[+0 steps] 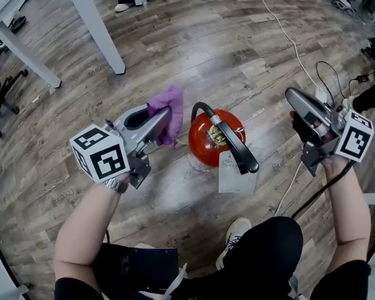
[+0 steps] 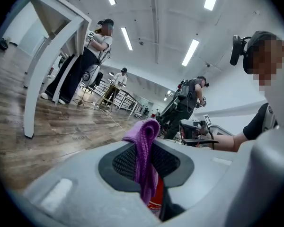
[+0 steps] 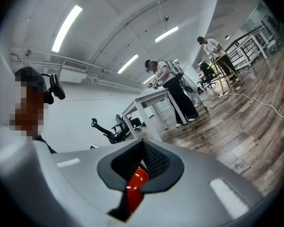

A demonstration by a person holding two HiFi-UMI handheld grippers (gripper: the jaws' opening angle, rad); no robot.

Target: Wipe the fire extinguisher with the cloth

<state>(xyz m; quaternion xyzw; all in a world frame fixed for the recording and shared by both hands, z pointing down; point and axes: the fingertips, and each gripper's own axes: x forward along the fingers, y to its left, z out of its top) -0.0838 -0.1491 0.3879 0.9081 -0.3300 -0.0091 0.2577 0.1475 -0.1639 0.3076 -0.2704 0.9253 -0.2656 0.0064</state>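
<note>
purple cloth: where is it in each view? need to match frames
Head view: cloth left of centre, clamped in the left gripper.
Left gripper view: cloth at centre, pinched between the jaws.
Right gripper view: not in it.
Shared landmark: red fire extinguisher, in all three.

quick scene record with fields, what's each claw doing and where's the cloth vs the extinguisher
left claw: shut on purple cloth
right claw: shut, empty, held off to the right in the head view
fire extinguisher: red, standing on wood floor, white tag hanging from it
cloth vs extinguisher: just left of it in the head view; contact not clear
task stage: cloth in grip, probably about to wipe
</note>
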